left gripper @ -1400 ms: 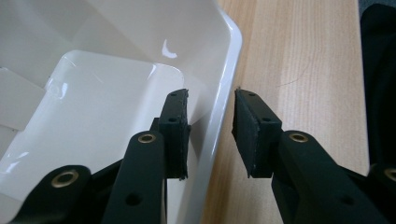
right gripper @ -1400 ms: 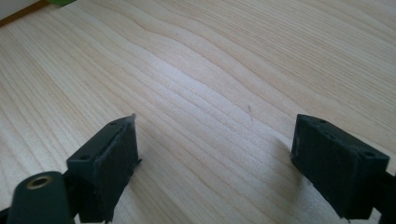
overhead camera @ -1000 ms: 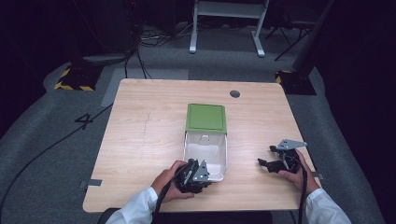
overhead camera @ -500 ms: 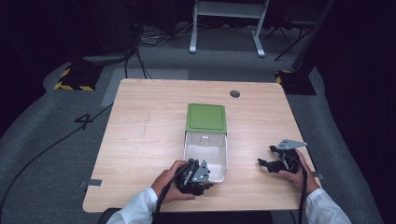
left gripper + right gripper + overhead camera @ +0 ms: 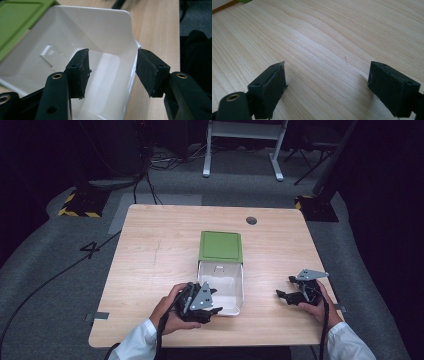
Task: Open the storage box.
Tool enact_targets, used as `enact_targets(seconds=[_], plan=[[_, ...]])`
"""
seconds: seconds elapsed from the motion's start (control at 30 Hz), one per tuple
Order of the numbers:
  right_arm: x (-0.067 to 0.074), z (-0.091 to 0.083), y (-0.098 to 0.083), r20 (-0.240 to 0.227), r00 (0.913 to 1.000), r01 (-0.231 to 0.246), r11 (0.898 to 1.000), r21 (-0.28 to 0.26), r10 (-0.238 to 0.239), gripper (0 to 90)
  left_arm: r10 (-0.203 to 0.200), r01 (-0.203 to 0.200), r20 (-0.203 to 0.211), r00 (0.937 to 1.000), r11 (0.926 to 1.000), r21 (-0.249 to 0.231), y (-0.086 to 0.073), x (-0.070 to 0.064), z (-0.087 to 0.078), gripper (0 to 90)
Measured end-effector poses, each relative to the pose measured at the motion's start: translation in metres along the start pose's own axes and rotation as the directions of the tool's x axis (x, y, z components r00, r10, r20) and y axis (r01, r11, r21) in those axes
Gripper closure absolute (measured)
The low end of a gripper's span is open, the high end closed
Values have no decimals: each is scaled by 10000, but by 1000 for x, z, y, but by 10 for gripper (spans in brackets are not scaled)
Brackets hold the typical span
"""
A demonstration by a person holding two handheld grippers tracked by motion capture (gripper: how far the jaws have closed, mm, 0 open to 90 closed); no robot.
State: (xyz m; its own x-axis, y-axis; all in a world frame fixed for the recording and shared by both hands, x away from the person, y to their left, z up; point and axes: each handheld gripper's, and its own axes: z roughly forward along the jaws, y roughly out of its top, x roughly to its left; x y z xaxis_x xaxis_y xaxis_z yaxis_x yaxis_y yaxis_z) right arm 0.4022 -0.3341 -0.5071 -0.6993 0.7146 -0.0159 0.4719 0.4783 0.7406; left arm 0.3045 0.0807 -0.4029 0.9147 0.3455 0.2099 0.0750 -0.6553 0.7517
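A white plastic box (image 5: pixel 223 285) lies open on the wooden table (image 5: pixel 155 250), its green lid (image 5: pixel 220 246) hinged flat behind it. My left gripper (image 5: pixel 216 301) is at the box's near left corner. In the left gripper view it (image 5: pixel 112 72) is open and straddles a side wall of the box (image 5: pixel 82 32), one pad inside and the other outside, neither pressing on it. The green lid (image 5: pixel 15 17) shows at the upper left there. My right gripper (image 5: pixel 284 287) rests right of the box, open (image 5: pixel 327 85) just above bare wood.
A dark round grommet hole (image 5: pixel 251 220) sits near the table's far edge. A person's hands and white sleeves come in over the near edge. The table (image 5: pixel 324 37) under the right gripper is bare. Cables and stand legs lie on the dark floor beyond.
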Motion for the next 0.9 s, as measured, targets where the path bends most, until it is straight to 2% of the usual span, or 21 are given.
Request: enact_targets(seconds=[0.17, 0.3, 0.4, 0.53, 0.7, 0.77, 0.83, 0.9], plan=[[0, 0, 0, -3, 10000, 0, 10000, 1, 0, 148, -111, 104, -422, 9990, 9998, -179, -3, 8, -12, 436], [0, 0, 0, -2, 10000, -1, 10000, 0, 1, 148, -355, 334, -851, 9957, 9991, -259, -9, 18, -22, 428], [0, 0, 0, -3, 10000, -4, 10000, -1, 4, 148, -574, 550, -1368, 9889, 9983, -208, -15, 25, -28, 421], [0, 0, 0, -3, 10000, -2, 10000, -1, 2, 148, -845, 838, -1862, 9789, 9964, -117, -26, 36, -35, 403], [0, 0, 0, -3, 10000, 0, 10000, 0, 0, 148, -1154, 1155, -2205, 9685, 9932, -126, -38, 45, -41, 395], [0, 0, 0, -2, 10000, -1, 10000, 1, 1, 148, -1198, 1216, -2261, 9667, 9926, -61, -41, 47, -41, 395], [0, 0, 0, -2, 10000, 2, 10000, 0, -2, 148, -1438, 1463, -2373, 9607, 9892, -75, -48, 51, -43, 385], [0, 0, 0, -3, 10000, -1, 10000, 0, 1, 148, -1459, 1495, -2411, 9595, 9888, -36, -50, 52, -44, 384]])
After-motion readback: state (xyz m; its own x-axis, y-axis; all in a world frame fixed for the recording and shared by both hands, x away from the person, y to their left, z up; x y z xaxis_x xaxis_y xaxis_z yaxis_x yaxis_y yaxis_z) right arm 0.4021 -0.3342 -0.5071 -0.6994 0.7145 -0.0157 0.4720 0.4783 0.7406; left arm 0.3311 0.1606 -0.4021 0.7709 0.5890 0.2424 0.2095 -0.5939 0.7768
